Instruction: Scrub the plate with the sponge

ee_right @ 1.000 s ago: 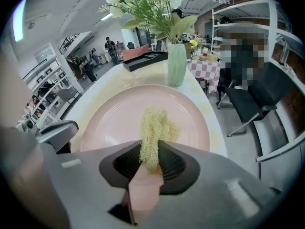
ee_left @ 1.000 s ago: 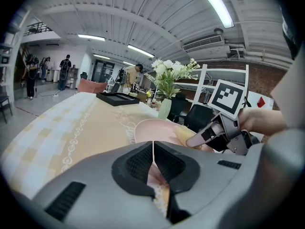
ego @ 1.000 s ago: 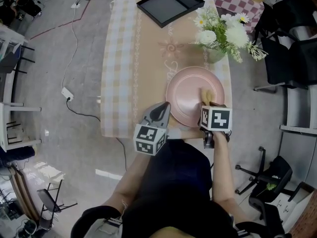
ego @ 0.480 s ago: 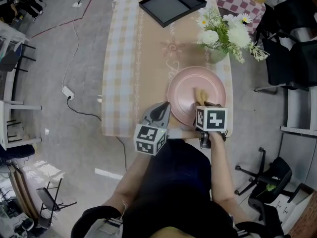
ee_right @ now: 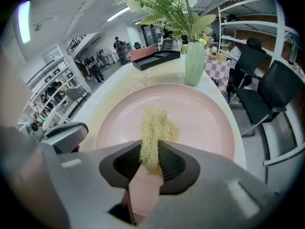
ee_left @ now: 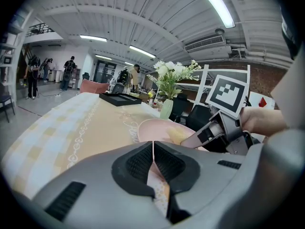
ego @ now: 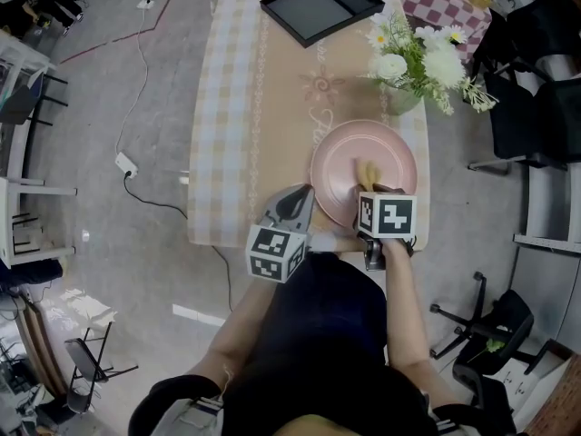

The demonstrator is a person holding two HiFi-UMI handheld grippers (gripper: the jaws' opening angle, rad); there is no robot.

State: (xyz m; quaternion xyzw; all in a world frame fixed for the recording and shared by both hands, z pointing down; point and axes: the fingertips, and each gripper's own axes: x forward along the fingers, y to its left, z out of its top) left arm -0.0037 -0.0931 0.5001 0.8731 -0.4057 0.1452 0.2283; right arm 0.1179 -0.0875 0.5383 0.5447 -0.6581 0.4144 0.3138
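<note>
The cloth-covered table (ego: 227, 107) stands in an open workshop, the pink plate (ego: 338, 157) by its near right corner. My right tongs (ee_right: 150, 152) clamp the yellow sponge (ee_right: 155, 128), which lies on the plate's middle; my left tongs (ee_left: 153, 152) are closed on nothing at the near edge. I should press flat and sweep circles inside the rim. The sponge's long axis points from my jaws toward the far edge.
</note>
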